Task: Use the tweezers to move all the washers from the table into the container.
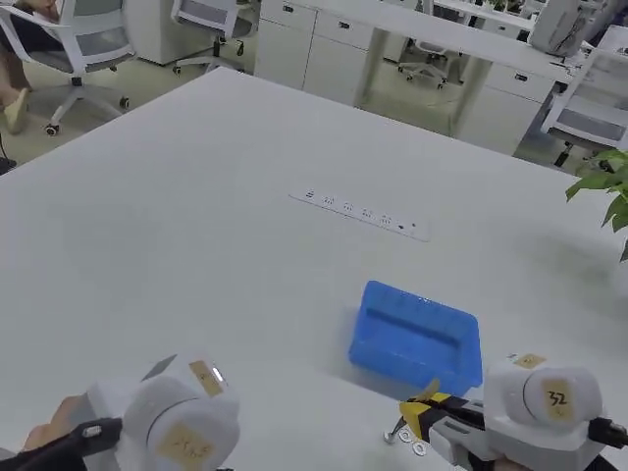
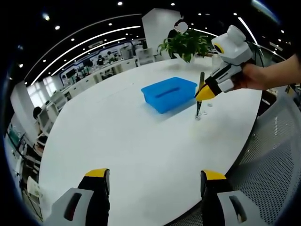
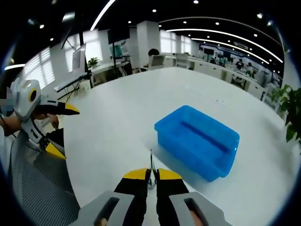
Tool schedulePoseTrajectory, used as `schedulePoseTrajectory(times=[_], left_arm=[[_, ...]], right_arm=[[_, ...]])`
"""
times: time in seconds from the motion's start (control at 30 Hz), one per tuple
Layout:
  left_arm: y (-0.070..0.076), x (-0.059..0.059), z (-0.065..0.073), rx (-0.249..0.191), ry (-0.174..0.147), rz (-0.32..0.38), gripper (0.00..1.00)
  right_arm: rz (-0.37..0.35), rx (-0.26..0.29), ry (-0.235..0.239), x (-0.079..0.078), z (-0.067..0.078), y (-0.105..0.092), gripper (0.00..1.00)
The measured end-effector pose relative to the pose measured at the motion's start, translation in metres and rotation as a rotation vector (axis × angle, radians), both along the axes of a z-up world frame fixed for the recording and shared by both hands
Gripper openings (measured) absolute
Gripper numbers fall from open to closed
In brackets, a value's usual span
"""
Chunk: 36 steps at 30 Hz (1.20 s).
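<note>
Right hand-held gripper (image 3: 151, 175): clamped on the tweezers (image 2: 199, 106), which you hold tips-down, evidently to reach the washers (image 1: 404, 438). These lie on the bench (image 1: 196, 245) just beside the near wall of the blue container (image 1: 422, 365), so the carry is short. Left hand-held gripper (image 2: 155, 188): jaws apart, empty, held well aside, probably to leave room. Container: seemingly empty, though its floor is hard to read. Nearby: inset socket strip (image 1: 363, 211), plant (image 1: 606, 191); neither blocks your path.
</note>
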State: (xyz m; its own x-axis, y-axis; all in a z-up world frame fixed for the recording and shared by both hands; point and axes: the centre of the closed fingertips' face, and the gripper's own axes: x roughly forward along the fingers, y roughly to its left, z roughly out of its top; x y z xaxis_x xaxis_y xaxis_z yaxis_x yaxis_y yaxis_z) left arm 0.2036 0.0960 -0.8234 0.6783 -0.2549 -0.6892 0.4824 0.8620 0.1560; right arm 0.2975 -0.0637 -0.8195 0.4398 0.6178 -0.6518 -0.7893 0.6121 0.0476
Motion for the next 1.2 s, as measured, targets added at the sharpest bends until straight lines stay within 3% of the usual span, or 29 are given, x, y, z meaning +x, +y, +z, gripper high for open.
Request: schedulePoseTrajectory(times=[0.23,0.33,0.77,1.2], left_arm=[[-0.001,0.0,0.0,-0.005,0.001,-0.003,0.81],[-0.001,0.001,0.005,-0.015,-0.022,-0.001,0.8],[-0.002,0.002,0.005,-0.021,-0.023,0.0,0.81],[-0.003,0.001,0.004,-0.02,-0.017,-0.013,0.82]], right_arm=[[0.001,0.01,-0.002,-0.001,0.007,0.0,0.02],[0.008,0.008,-0.002,-0.001,0.011,0.0,0.02],[0.051,-0.013,-0.038,0.006,0.026,0.004,0.02],[0.073,-0.015,-0.082,0.023,0.048,0.01,0.02]])
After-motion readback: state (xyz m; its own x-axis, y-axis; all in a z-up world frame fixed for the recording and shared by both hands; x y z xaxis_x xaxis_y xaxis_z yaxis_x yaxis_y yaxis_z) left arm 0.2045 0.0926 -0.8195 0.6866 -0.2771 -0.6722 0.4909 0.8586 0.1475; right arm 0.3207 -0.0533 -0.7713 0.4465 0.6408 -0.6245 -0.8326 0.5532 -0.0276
